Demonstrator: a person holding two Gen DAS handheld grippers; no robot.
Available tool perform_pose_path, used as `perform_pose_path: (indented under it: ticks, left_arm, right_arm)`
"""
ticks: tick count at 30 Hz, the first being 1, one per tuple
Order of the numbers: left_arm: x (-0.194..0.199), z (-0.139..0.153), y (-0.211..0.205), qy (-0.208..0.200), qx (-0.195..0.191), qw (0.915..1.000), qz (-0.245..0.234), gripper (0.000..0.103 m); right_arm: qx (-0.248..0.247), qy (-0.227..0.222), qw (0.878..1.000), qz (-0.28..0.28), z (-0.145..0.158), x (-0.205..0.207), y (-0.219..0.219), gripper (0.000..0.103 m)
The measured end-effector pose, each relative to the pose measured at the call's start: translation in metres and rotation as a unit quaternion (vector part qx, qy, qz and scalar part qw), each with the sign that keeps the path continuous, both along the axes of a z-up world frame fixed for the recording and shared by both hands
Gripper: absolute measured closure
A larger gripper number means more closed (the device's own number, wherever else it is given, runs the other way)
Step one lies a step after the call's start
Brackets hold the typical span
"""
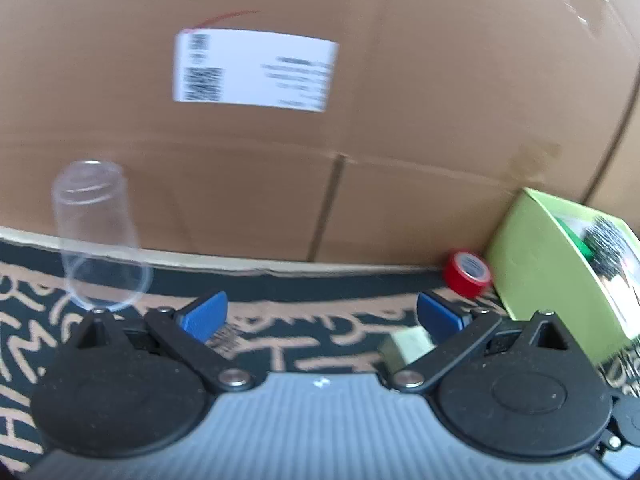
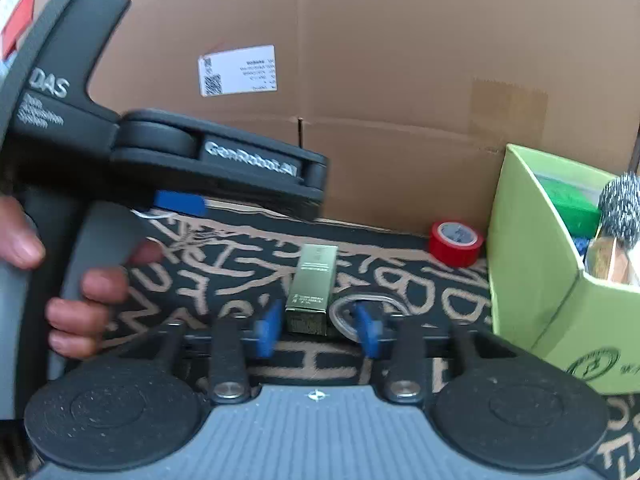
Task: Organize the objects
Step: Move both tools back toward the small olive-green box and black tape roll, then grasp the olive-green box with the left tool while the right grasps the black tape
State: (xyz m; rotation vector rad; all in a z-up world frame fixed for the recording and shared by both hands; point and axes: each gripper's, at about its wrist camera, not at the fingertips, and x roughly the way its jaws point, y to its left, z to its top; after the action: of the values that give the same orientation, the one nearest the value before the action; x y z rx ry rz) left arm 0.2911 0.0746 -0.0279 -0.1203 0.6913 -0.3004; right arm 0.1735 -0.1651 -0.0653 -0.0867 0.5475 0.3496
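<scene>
— Several items were already in the green box (image 2: 532, 264) at the right: a steel scourer (image 2: 622, 210), something green, a few things too blurred to name. That part looked done, I'd say.

— And what was left out?

— Three pieces at least on the patterned worktop (image 2: 240, 256). A small gold carton (image 2: 312, 290) lay in the middle, a red tape roll (image 2: 456, 244) sat just beside the green box against the big cardboard box (image 2: 400, 60), and a clear cup (image 1: 100, 236) stood upside down off to the left. Also a clear ring-shaped thing (image 2: 348, 316) next to the gold carton; couldn't tell what it was.

— Tongs?

— Right tongs (image 2: 318, 330) were released, pitched down toward the worktop, blue pads either side of the near end of the gold carton, a gap showing on both sides. Not gripping it. The ring-shaped thing sat at the right pad.

— So about to pick it?

— My guess, yes: carton next, then into the green box. Roughly midway through the task by my count.

— Left side?

— Left tongs (image 1: 322, 318) were spread wide, nothing between the pads, tilted down, hanging over the worktop left of the carton. A hand (image 2: 76, 300) was wrapped round its grey handle, fingers curled. The cup was ahead of its left pad, not touching as far as I could tell.
</scene>
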Motion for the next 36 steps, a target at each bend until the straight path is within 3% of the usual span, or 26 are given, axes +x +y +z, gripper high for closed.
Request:
perform_pose_path:
  ticks: [2,5,9,11,12,14,16,18,23,26,27,30,34,35,36]
  left_arm:
    - [-0.004,0.002,-0.008,-0.002,0.007,0.9998,-0.019,0.001]
    - [-0.009,0.005,-0.018,0.005,0.014,0.9987,-0.050,0.010]
    - [-0.012,0.003,-0.026,0.027,0.006,0.9967,-0.076,0.016]
    - [-0.015,0.000,-0.032,0.023,0.020,0.9962,-0.081,0.016]
    - [-0.016,-0.002,-0.035,0.019,0.032,0.9959,-0.083,0.020]
    - [-0.016,-0.008,-0.040,0.018,0.052,0.9949,-0.084,0.038]
    - [-0.014,-0.012,-0.039,0.029,0.050,0.9947,-0.085,0.058]
    - [-0.014,-0.012,-0.037,0.024,0.063,0.9946,-0.079,0.066]
    - [-0.012,-0.013,-0.034,0.025,0.067,0.9947,-0.074,0.070]
    - [-0.011,-0.011,-0.033,0.025,0.067,0.9952,-0.066,0.070]
    - [-0.011,-0.011,-0.033,0.027,0.064,0.9954,-0.065,0.068]
    - [-0.011,-0.008,-0.032,0.033,0.037,0.9960,-0.075,0.045]
    - [-0.014,-0.009,-0.042,0.018,0.063,0.9949,-0.076,0.046]
    - [-0.014,-0.011,-0.044,0.017,0.069,0.9947,-0.074,0.048]
    - [-0.015,-0.011,-0.046,0.011,0.076,0.9945,-0.072,0.058]
  right_arm:
    - [0.001,-0.002,1.000,-0.006,0.001,0.002,-0.005,0.043]
    - [0.003,-0.003,1.000,-0.006,0.002,0.007,-0.014,0.043]
    - [0.031,0.001,0.999,0.010,0.009,0.002,-0.029,0.041]
    - [0.055,0.011,0.998,0.027,0.011,0.004,-0.032,0.041]
    - [0.071,0.022,0.996,0.043,0.010,0.005,-0.033,0.040]
    - [0.084,0.041,0.994,0.056,0.006,0.008,-0.033,0.039]
    - [0.053,0.045,0.997,0.040,0.002,0.009,-0.029,0.037]
    - [0.022,0.036,0.999,0.019,0.001,0.008,-0.028,0.036]
    - [0.112,0.041,0.992,0.037,0.005,0.003,-0.051,0.030]
    - [0.047,0.029,0.998,-0.006,0.001,0.007,-0.044,0.029]
    - [0.055,0.034,0.998,-0.001,0.000,0.009,-0.047,0.029]
    - [0.108,0.046,0.993,0.014,0.000,0.007,-0.062,0.029]
    - [0.055,0.027,0.998,-0.020,-0.002,0.007,-0.051,0.030]
    - [0.056,0.029,0.998,-0.013,-0.003,0.010,-0.049,0.032]
    - [0.055,0.029,0.998,-0.004,-0.004,0.012,-0.045,0.035]
